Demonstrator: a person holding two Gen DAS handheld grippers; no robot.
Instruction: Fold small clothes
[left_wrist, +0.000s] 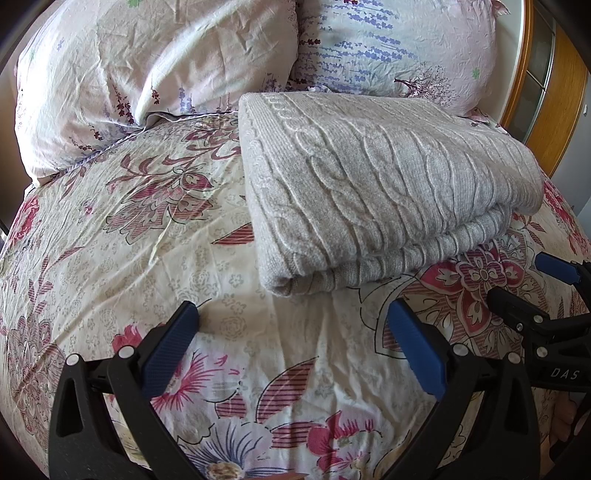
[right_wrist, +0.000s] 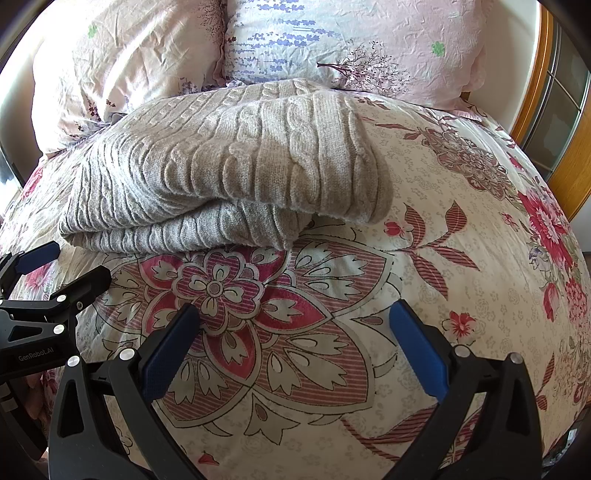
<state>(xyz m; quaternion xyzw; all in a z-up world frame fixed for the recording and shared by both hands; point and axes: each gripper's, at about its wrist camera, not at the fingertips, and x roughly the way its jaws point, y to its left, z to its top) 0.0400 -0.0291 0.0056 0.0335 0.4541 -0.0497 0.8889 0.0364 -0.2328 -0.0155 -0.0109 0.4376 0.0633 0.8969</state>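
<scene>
A grey cable-knit sweater (left_wrist: 376, 184) lies folded in a thick rectangle on the floral bedspread (left_wrist: 147, 240). It also shows in the right wrist view (right_wrist: 221, 170), with its folded edge toward me. My left gripper (left_wrist: 291, 332) is open and empty, hovering just in front of the sweater's near edge. My right gripper (right_wrist: 295, 332) is open and empty over the bedspread (right_wrist: 443, 221), in front of the sweater's right part. Each gripper shows in the other's view: the right one (left_wrist: 524, 280) at the right edge, the left one (right_wrist: 62, 266) at the left edge.
Two floral pillows (left_wrist: 155, 66) (left_wrist: 399, 48) lean behind the sweater at the head of the bed. A wooden frame with glass panels (left_wrist: 546, 92) stands at the far right, also in the right wrist view (right_wrist: 561, 122).
</scene>
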